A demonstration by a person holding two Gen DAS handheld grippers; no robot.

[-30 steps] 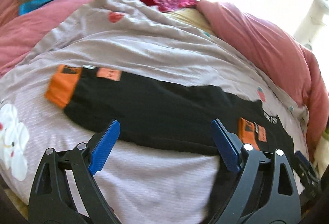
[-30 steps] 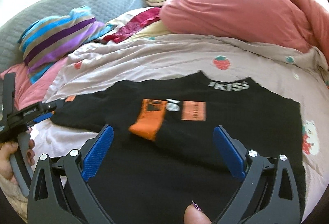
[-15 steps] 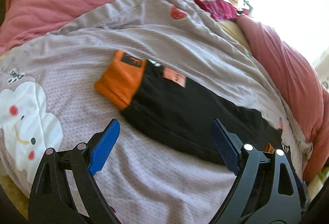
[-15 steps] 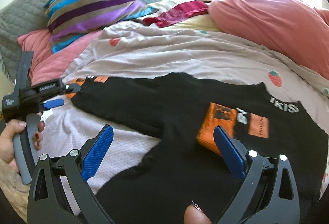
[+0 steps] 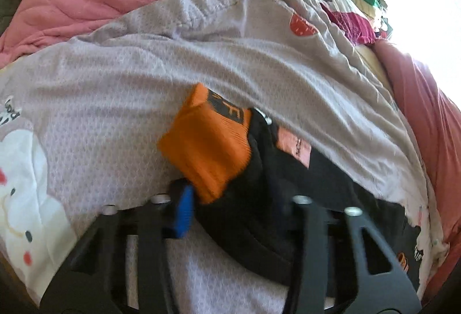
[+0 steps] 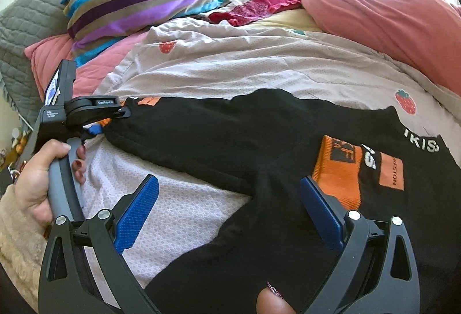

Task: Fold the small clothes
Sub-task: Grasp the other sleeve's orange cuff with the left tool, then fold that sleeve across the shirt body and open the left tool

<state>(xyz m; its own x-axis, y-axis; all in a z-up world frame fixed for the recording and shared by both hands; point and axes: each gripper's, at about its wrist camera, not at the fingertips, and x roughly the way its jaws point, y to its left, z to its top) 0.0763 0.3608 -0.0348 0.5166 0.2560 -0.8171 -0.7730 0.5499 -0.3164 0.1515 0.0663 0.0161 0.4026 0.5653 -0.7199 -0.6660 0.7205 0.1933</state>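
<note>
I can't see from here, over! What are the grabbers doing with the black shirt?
Left gripper just closing on the black shirt's orange cuff. Right gripper open above the shirt. Nothing in the way.

A black long-sleeved top with orange cuffs (image 6: 230, 138) lies on a pale strawberry-print quilt (image 6: 259, 66). Far left, a striped velvet pillow (image 6: 129, 8) rests on a pink quilted blanket (image 6: 52, 54); a pink duvet heap (image 6: 389, 26) lies far right.

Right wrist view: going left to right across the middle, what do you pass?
Person's hand on the left gripper → black garment's outstretched sleeve → orange cuff → orange patch.
</note>
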